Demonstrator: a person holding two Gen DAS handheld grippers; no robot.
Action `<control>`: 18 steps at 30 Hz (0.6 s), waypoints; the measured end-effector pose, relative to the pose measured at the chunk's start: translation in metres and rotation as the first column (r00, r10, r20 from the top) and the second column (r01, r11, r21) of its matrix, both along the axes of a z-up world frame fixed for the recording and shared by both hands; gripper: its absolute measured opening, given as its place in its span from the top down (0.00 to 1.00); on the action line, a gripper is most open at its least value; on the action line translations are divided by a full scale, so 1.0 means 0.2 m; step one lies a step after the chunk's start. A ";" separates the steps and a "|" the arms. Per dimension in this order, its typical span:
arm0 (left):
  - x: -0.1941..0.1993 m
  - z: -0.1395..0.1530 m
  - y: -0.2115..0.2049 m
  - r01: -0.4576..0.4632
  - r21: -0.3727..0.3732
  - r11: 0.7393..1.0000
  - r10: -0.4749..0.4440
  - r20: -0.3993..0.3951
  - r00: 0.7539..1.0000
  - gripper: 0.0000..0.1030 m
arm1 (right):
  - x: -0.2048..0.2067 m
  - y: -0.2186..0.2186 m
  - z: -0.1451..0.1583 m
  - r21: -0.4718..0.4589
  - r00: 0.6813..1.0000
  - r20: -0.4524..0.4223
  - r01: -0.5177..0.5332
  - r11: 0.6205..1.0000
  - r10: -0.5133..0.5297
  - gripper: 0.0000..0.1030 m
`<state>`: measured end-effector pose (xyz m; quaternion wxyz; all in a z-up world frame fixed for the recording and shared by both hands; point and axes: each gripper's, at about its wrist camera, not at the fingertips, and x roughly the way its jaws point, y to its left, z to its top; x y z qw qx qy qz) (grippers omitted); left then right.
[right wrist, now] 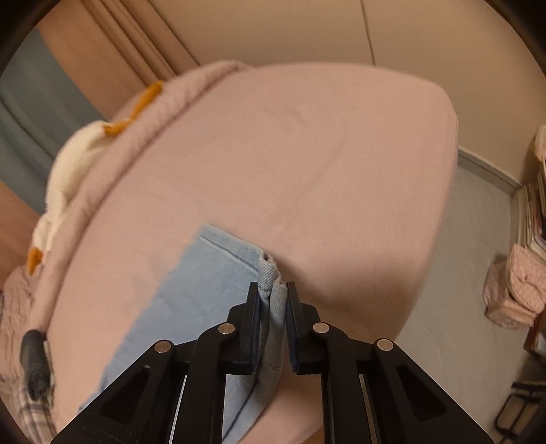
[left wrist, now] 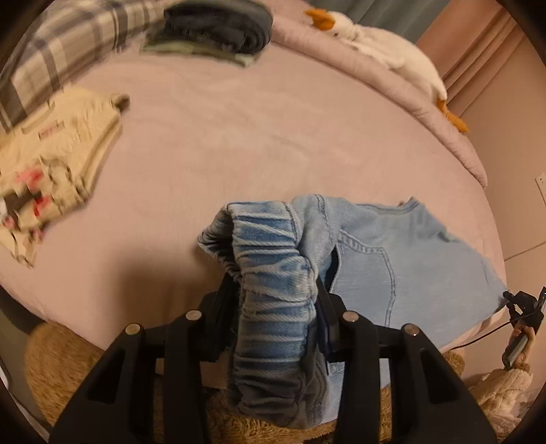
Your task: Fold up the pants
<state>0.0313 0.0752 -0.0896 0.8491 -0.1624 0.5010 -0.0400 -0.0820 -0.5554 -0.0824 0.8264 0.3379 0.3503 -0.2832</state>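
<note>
While both grippers clamp the light blue denim pants, the garment lies at the near edge of the pink bed.

In the left wrist view, the left gripper, low in the centre, has its jaws partly apart and closed on the bunched elastic waistband, with a back pocket spread to the right of it. In the right wrist view, the right gripper, low in the centre, stands nearly closed, pinching a thin folded hem of the pants, whose leg runs toward the lower left. Folded dark clothes sit at the top, a cream printed garment at the left, and a white plush goose at the upper right.
</note>
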 end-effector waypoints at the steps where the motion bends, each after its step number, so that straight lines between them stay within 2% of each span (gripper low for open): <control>1: 0.00 0.02 0.00 0.003 0.021 1.000 -0.003 0.017 1.000 0.61 | 0.00 0.02 0.01 -0.008 1.000 -0.009 -0.003 1.000 0.003 0.86; 3: 0.03 0.03 0.03 -0.008 0.039 0.999 0.007 0.030 1.000 0.61 | 0.00 0.03 -0.03 0.002 1.000 -0.021 -0.018 1.000 0.018 0.86; 5: 0.06 0.00 0.06 -0.004 0.029 1.000 0.004 0.005 1.000 0.61 | 0.01 0.02 -0.09 0.029 0.999 -0.048 -0.018 0.999 0.019 0.86; 8: 0.11 -0.13 0.07 -0.001 0.051 0.999 0.004 -0.059 0.998 0.59 | 0.04 0.02 -0.19 0.004 0.990 -0.138 -0.036 0.999 0.036 0.86; 10: 0.10 -0.17 0.08 -0.013 0.064 0.998 0.017 -0.057 0.998 0.51 | 0.07 0.03 -0.24 -0.029 0.978 -0.206 -0.045 0.999 0.038 0.85; 12: 0.09 -0.18 0.09 -0.031 0.063 0.998 0.034 -0.044 0.998 0.45 | 0.07 0.04 -0.23 -0.043 0.976 -0.217 -0.033 0.999 0.023 0.83; 15: 0.08 -0.19 0.12 -0.040 0.054 0.998 0.043 -0.048 0.998 0.38 | 0.08 0.08 -0.17 -0.057 0.964 -0.266 -0.023 0.998 0.007 0.67; 17: 0.05 -0.19 0.12 -0.044 0.063 0.997 0.046 -0.045 0.998 0.33 | 0.09 0.16 -0.09 -0.092 0.970 -0.243 -0.047 0.995 0.023 0.49; 18: 0.05 -0.20 0.12 -0.049 0.070 0.996 0.052 -0.044 0.998 0.28 | 0.10 0.22 -0.04 -0.111 0.974 -0.223 -0.074 0.991 0.048 0.43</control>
